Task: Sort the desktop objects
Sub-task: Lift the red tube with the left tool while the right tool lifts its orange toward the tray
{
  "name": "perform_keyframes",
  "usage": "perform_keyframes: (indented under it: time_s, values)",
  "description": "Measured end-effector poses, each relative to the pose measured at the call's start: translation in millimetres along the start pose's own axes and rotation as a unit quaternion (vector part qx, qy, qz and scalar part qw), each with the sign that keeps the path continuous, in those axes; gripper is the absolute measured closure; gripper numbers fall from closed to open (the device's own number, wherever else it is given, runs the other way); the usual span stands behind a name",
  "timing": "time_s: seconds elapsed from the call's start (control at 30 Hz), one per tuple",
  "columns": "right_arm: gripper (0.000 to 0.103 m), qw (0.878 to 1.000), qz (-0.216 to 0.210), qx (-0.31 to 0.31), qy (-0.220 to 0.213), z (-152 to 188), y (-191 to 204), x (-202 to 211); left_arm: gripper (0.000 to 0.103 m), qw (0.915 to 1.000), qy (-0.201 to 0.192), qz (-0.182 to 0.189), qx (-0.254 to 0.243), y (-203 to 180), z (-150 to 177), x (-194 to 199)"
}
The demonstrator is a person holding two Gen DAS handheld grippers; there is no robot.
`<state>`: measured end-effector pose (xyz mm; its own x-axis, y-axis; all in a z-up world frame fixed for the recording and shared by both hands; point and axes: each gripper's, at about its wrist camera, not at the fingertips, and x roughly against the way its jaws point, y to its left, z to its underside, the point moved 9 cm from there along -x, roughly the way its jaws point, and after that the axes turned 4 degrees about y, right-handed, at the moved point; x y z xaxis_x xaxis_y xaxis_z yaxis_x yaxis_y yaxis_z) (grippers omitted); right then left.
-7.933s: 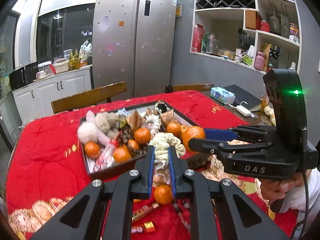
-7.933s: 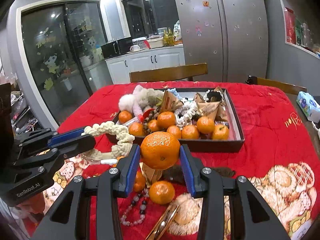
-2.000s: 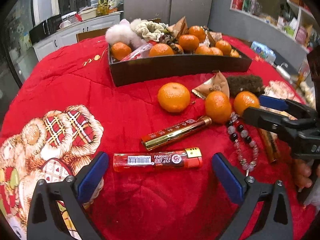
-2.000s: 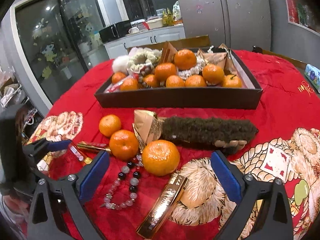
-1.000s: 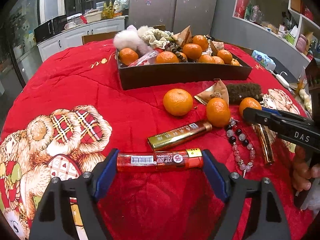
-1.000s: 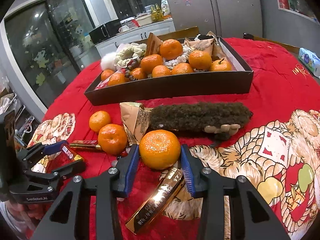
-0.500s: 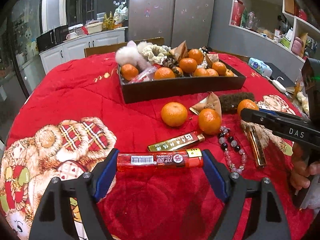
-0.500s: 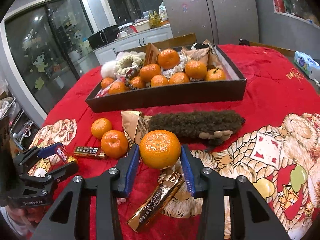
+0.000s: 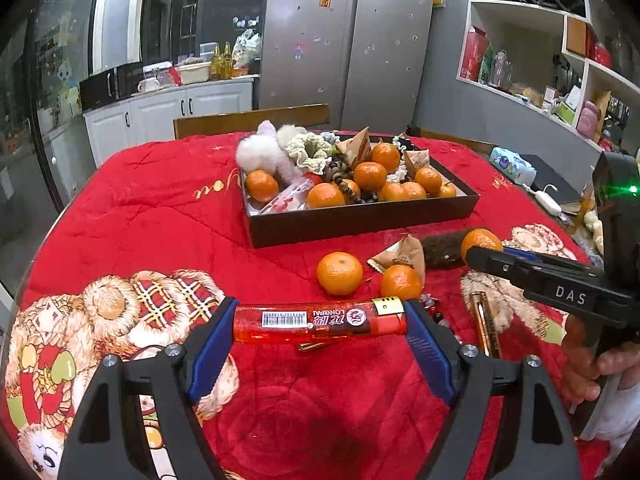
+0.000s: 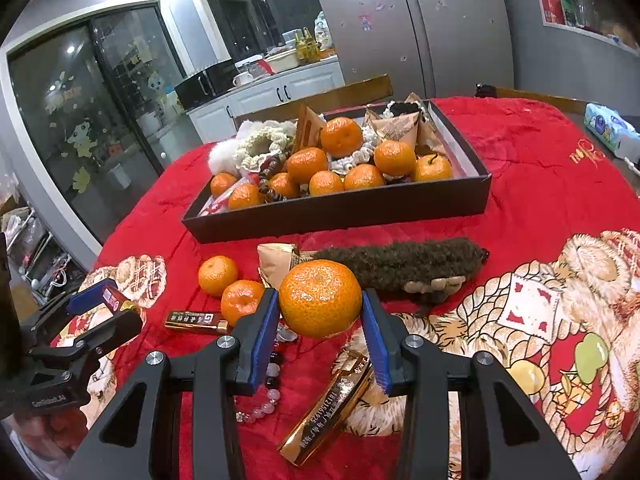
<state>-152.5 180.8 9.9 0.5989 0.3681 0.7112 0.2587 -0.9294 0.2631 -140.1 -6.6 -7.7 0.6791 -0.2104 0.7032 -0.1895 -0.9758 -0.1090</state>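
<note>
**Two grasps held above the cloth: lighter endwise, tangerine across its girth**

The left gripper [image 9: 320, 330] is clamped on the red lighter [image 9: 319, 321], one blue pad on each end, so the tube lies crosswise between the fingers and clear of the red tablecloth [image 9: 160, 208]. The right gripper [image 10: 321, 330] is closed on a tangerine [image 10: 320, 298], its pads bearing on opposite sides of the fruit's widest part. Ahead of both grippers stands the dark tray [image 10: 340, 210], already piled with tangerines, wrapped snacks and plush items.

Handling, as judged: the lighter is light, rigid and glossy; an end-to-end hold leaves only small contact faces, so it may pivot or slip if tilted. A grip across its middle would be steadier. The tangerine is heavier, soft-skinned and yielding; firm pressure could bruise it, yet its dimpled rind gives the pads good purchase.

Below and just ahead of the right gripper lie a gold lighter [image 10: 332, 412], a bead bracelet [image 10: 268, 384], two loose tangerines [image 10: 230, 284] and a brown furry strip [image 10: 404, 260], all unsorted.
</note>
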Motion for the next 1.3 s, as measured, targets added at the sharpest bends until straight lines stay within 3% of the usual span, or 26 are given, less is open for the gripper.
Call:
perform_keyframes:
  time_s: [0.4,0.83,1.3]
  values:
    - [0.063,1.000,0.002,0.011,-0.023,-6,7,20,0.020,0.9989,0.027,0.029,0.024,-7,-13,-7]
    - [0.063,0.999,0.012,0.033,-0.033,-25,15,31,0.020,0.9996,0.009,0.025,0.001,-19,-48,-4]
    - [0.063,0.999,0.003,0.028,-0.024,-62,2,19,0.020,0.9995,0.018,0.026,0.007,-21,-96,-34]
